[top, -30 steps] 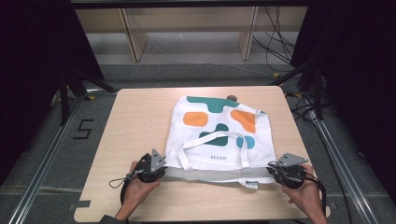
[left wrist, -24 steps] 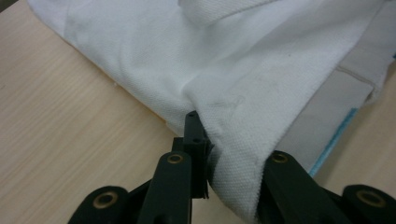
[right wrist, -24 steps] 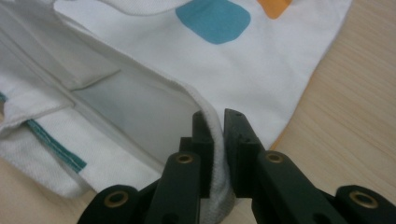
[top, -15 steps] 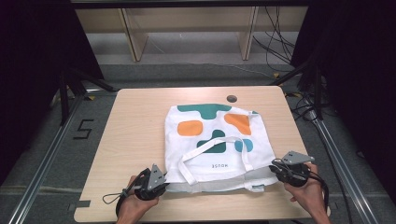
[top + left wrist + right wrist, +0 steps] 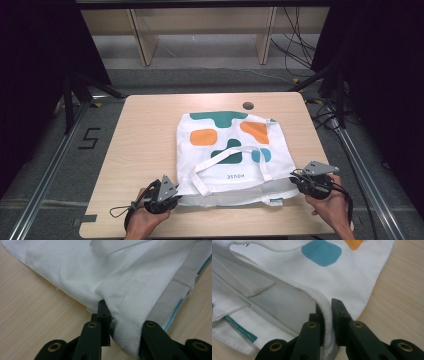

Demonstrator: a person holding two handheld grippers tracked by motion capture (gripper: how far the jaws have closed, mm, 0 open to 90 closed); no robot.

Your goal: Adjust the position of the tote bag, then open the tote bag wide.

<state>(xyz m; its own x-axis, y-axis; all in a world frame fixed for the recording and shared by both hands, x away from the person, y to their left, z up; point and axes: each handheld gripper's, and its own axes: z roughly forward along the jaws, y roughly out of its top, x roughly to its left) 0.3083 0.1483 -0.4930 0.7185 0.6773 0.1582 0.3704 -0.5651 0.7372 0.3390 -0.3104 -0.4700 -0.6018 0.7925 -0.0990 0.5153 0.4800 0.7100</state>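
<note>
- Tote bag point(image 5: 230, 150) lies flat on table point(image 5: 140, 145).
- Left gripper point(image 5: 120, 322) pinches the bag's near hem corner.
- Right gripper point(image 5: 327, 315), jaws just closing, clamps the opposite hem corner.

You are in a lab or test room. Your pale wooden table point(image 5: 150, 145) stands between dark curtains point(image 5: 40, 75), with black cables point(image 5: 300, 45) on the grey floor point(image 5: 200, 80), metal rails point(image 5: 50, 170) and a taped number five point(image 5: 89, 138).

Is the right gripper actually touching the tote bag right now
Touching. The right gripper view shows the right gripper with its jaws pinched on the white hem of the tote bag.
</note>
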